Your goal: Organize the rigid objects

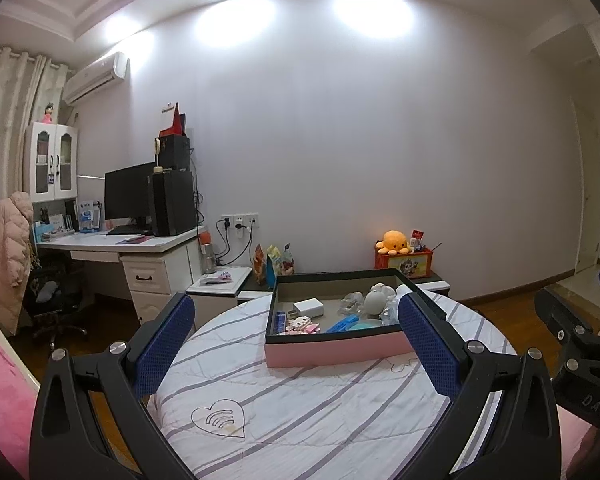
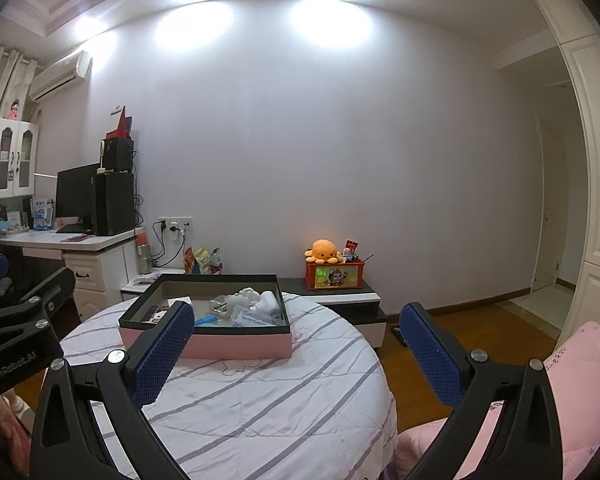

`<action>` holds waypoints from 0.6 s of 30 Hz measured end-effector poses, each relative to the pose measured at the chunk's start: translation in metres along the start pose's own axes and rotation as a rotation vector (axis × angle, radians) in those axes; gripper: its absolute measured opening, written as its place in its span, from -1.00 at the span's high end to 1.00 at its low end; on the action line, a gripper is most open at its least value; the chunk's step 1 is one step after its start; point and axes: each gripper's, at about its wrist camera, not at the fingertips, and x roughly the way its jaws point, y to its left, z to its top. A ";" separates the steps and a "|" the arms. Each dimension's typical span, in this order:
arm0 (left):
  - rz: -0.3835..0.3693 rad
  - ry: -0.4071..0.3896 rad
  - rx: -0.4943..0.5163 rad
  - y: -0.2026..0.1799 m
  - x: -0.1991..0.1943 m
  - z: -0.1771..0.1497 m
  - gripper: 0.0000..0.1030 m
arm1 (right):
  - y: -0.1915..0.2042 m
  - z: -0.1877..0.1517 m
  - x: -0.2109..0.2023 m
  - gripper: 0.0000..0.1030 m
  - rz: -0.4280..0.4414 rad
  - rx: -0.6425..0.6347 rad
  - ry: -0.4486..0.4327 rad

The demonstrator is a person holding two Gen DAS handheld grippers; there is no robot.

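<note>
Both jaws wide apart, nothing held: left hand-held gripper (image 1: 296,336), right hand-held gripper (image 2: 298,342). Pink box (image 1: 332,350) on far part of striped round bed (image 1: 300,412), holding white charger (image 1: 309,307), small toys

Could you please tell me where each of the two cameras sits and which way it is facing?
Left wrist: on the left gripper, looking forward over the striped bed at the pink box; its open fingers frame the view, with the right gripper at right.
Right wrist: on the right gripper, facing likewise; box left of centre.
Shared: box, orange plush, desk.
</note>
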 end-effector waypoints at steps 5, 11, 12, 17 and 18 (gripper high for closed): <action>0.008 0.002 0.007 0.001 0.002 0.000 -1.00 | 0.000 -0.001 0.001 -1.00 0.007 0.002 0.004; 0.003 0.024 -0.009 0.004 0.007 -0.002 -1.00 | 0.000 -0.002 0.002 -1.00 -0.006 -0.004 0.001; 0.005 0.025 -0.011 0.003 0.009 -0.001 -1.00 | 0.001 -0.002 0.002 -1.00 -0.005 -0.004 0.003; 0.018 0.034 -0.011 0.006 0.012 -0.001 -1.00 | 0.001 -0.002 0.004 -1.00 -0.003 -0.003 0.008; 0.018 0.034 -0.011 0.007 0.013 -0.001 -1.00 | 0.001 -0.002 0.003 -1.00 -0.004 -0.004 0.004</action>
